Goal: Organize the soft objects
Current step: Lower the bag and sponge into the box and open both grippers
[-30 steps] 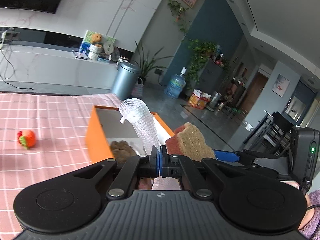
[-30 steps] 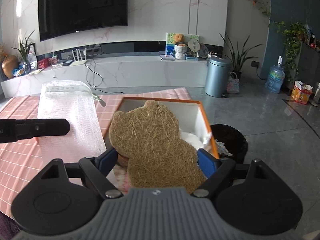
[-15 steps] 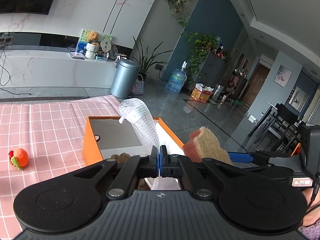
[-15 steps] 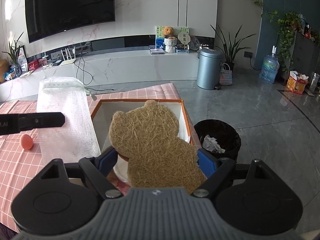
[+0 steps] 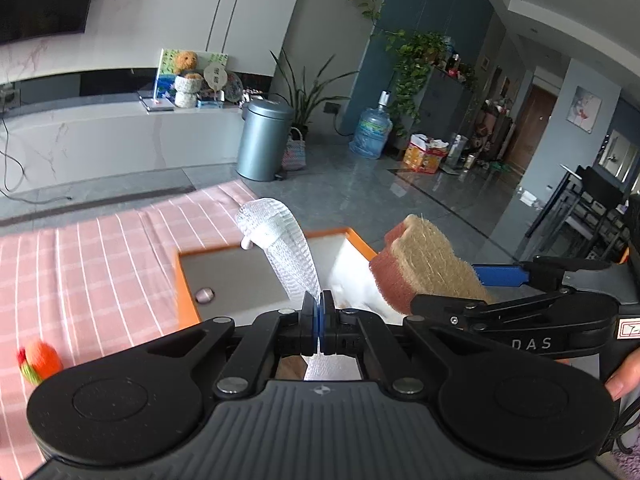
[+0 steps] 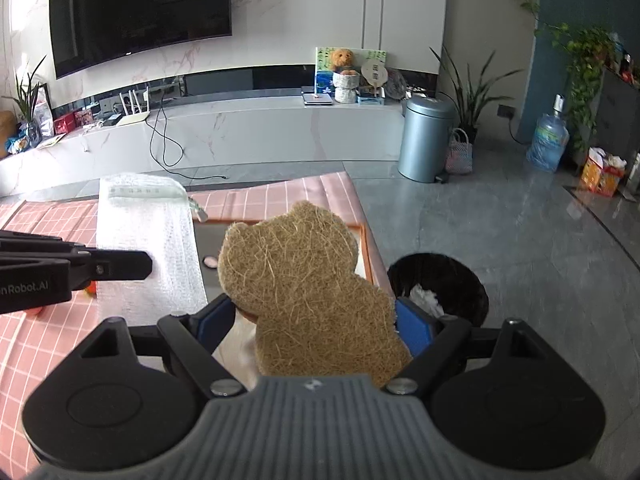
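The lower part of both views was filled by the grippers' own black bodies, which hid the near end of the orange box (image 5: 186, 304) and whatever lay under the held items. A small pale object (image 5: 205, 294) on the box's grey floor was too small to identify, and the white material (image 5: 352, 276) inside the box's right side was partly covered. An orange knitted toy (image 5: 40, 360) lay on the pink checked surface (image 5: 80, 272), cut by the left gripper's body.

The left gripper (image 5: 319, 320) had its jaws pressed nearly together on the bottom edge of a white mesh bag (image 5: 286, 248), which stood up and curled over at the top above the box; from the right wrist it showed as a flat bubbly sheet (image 6: 148, 248).

The right gripper (image 6: 316, 320) held a bear-shaped loofah sponge (image 6: 304, 280) between its blue-padded jaws, spread to the sponge's width. The sponge was tan and fibrous on its face, with a reddish-brown backing layer (image 5: 394, 276), held up over the box's right side near a black waste bin (image 6: 440, 288).
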`<state>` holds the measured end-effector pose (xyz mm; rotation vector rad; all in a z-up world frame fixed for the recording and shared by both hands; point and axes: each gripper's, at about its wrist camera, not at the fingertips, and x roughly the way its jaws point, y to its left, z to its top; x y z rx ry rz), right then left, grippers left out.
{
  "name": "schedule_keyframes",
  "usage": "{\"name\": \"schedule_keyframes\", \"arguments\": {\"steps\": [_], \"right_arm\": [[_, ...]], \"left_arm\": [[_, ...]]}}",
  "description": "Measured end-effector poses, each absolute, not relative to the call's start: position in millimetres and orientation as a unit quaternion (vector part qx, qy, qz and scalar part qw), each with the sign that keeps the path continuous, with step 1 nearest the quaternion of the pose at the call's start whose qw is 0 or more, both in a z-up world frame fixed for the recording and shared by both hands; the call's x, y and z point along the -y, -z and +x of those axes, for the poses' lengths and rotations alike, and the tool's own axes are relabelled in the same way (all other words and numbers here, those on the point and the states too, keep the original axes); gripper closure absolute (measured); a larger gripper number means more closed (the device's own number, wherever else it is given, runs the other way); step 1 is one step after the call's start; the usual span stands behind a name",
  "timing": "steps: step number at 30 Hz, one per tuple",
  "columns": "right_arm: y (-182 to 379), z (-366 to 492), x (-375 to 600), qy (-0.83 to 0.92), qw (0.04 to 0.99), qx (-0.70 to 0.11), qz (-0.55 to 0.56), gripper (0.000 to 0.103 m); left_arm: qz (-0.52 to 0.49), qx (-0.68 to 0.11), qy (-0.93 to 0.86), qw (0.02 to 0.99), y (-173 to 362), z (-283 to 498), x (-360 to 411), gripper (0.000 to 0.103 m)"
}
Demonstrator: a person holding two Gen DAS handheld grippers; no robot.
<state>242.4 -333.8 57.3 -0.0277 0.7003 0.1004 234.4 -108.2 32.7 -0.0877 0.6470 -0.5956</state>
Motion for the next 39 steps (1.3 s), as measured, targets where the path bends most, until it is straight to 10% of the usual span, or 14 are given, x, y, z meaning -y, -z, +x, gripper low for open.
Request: {"name": "schedule_keyframes", "arguments": {"steps": [19, 26, 39], "right_arm": [[-3, 317, 304, -0.073, 0.910, -0.399, -0.090, 0.018], [0, 318, 293, -0.072, 0.905, -0.399, -0.130, 0.019], [-21, 294, 298, -0.078, 0.910, -0.382, -0.143, 0.012]], "left_arm": [[0.100, -0.348, 0.252, 0.897, 2, 267, 132, 0.097], [0.113, -0.332, 0.244, 0.904, 0, 262, 130, 0.051], [0.072, -0.306, 0.236, 0.920, -18, 250, 111, 0.022]]}}
